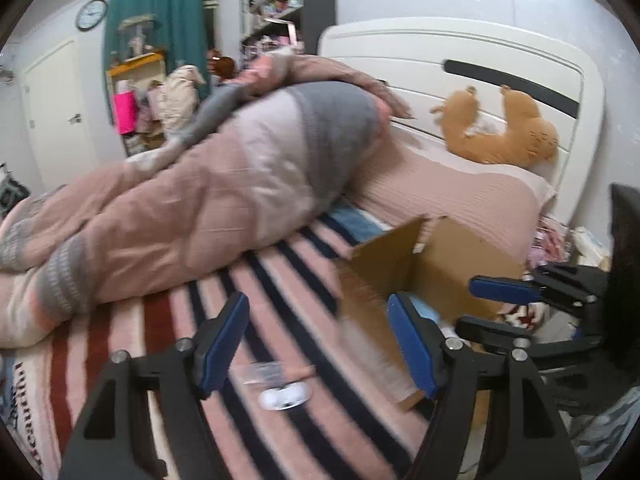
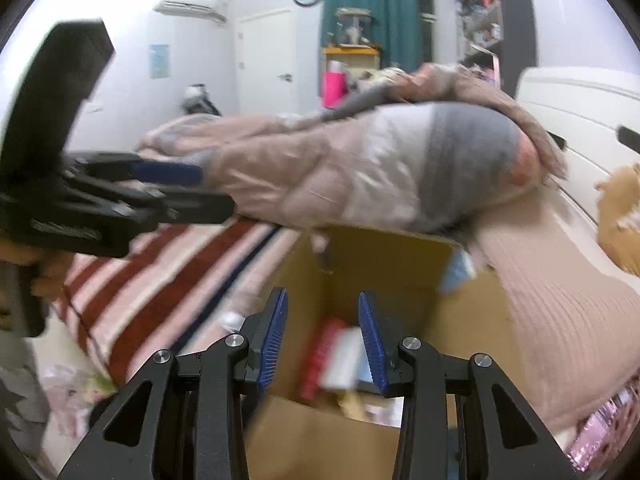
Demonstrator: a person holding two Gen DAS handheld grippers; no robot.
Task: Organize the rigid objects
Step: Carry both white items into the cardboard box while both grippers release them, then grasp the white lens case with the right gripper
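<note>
An open cardboard box (image 1: pixel 452 264) stands on the striped bed. In the right wrist view the box (image 2: pixel 384 264) holds a red item (image 2: pixel 322 356) and a white item (image 2: pixel 344 356). My right gripper (image 2: pixel 324 338) is open and empty above the box opening; it also shows in the left wrist view (image 1: pixel 492 308). My left gripper (image 1: pixel 320 340) is open and empty over the blanket. A small white object (image 1: pixel 285 397) and a clear wrapped item (image 1: pixel 276 372) lie on the blanket between its fingers. The left gripper shows in the right wrist view (image 2: pixel 184 188).
A bunched pink and grey duvet (image 1: pixel 224 184) lies behind the box. A pink pillow (image 2: pixel 560 304) sits right of the box. An orange plush toy (image 1: pixel 500 128) leans on the white headboard (image 1: pixel 460 56). Clutter lies on the floor by the bed (image 2: pixel 72 396).
</note>
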